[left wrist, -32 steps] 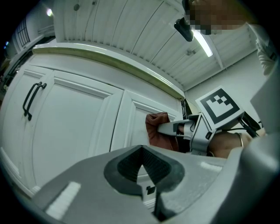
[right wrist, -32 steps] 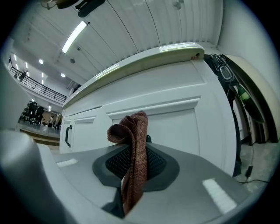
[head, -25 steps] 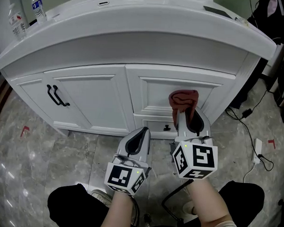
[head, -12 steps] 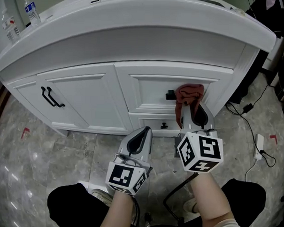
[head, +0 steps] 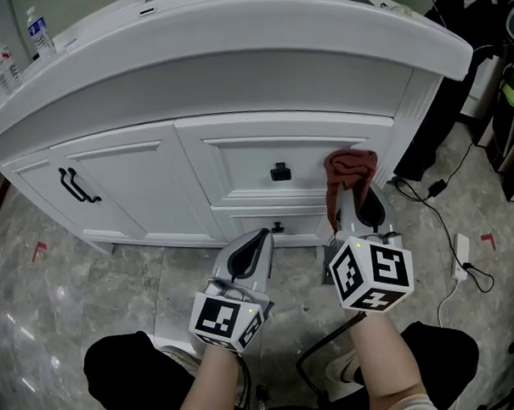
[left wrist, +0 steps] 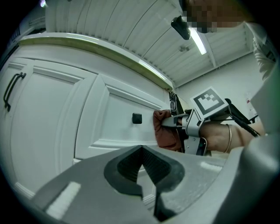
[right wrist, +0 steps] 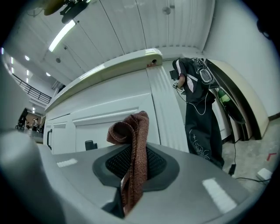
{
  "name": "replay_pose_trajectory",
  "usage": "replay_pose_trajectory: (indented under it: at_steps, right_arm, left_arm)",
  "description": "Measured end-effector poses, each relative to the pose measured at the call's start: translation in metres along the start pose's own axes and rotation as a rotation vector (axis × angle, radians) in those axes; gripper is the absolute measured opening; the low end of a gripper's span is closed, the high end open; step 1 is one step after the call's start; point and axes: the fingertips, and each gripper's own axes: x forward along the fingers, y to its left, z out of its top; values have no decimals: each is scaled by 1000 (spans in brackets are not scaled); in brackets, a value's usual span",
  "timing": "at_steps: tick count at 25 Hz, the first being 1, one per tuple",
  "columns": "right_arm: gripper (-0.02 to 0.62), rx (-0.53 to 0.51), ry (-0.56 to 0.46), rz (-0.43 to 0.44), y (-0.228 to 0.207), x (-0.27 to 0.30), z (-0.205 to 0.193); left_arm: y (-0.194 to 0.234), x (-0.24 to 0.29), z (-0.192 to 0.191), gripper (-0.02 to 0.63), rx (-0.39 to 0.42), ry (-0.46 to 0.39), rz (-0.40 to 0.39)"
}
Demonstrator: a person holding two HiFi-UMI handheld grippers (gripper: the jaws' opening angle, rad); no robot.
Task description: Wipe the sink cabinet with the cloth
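While the cloth (head: 350, 167) is being gripped in the closed right tool (head: 355, 211), the sink cabinet (head: 130, 186) is being wiped.
Ahead of its tips, cloth is being pressed on the drawer front (head: 242, 161); even pressure seems needed. The left tool (head: 257, 241) is being held closed, empty.

Grey marbled floor (head: 49, 301), white sink cabinet (head: 138, 195) standing on it, black cable (head: 435, 220) and white power strip (head: 461, 251) at right, water bottle (head: 41, 33) on countertop (head: 247, 46)
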Motion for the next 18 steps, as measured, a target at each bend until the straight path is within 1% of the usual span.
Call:
replay_pose_trajectory:
  at_steps: [4, 8, 11, 14, 18]
  right_arm:
    - [81, 6, -8, -49, -20, -8, 1]
    - [81, 9, 5, -99, -42, -12, -1]
    - [81, 23, 8, -129, -50, -17, -4]
    - [81, 37, 13, -105, -34, -21, -14]
    - [81, 61, 61, 3, 18, -20, -48]
  left_arm:
    - [-5, 3, 3, 0, -8, -9, -4]
    - [-5, 4, 1, 0, -16, -3, -1]
    - [-3, 1, -2, 0, -17, 0, -1]
    - [4, -5, 1, 0, -20, -6, 16]
    - [27, -18, -2, 0, -14, -18, 67]
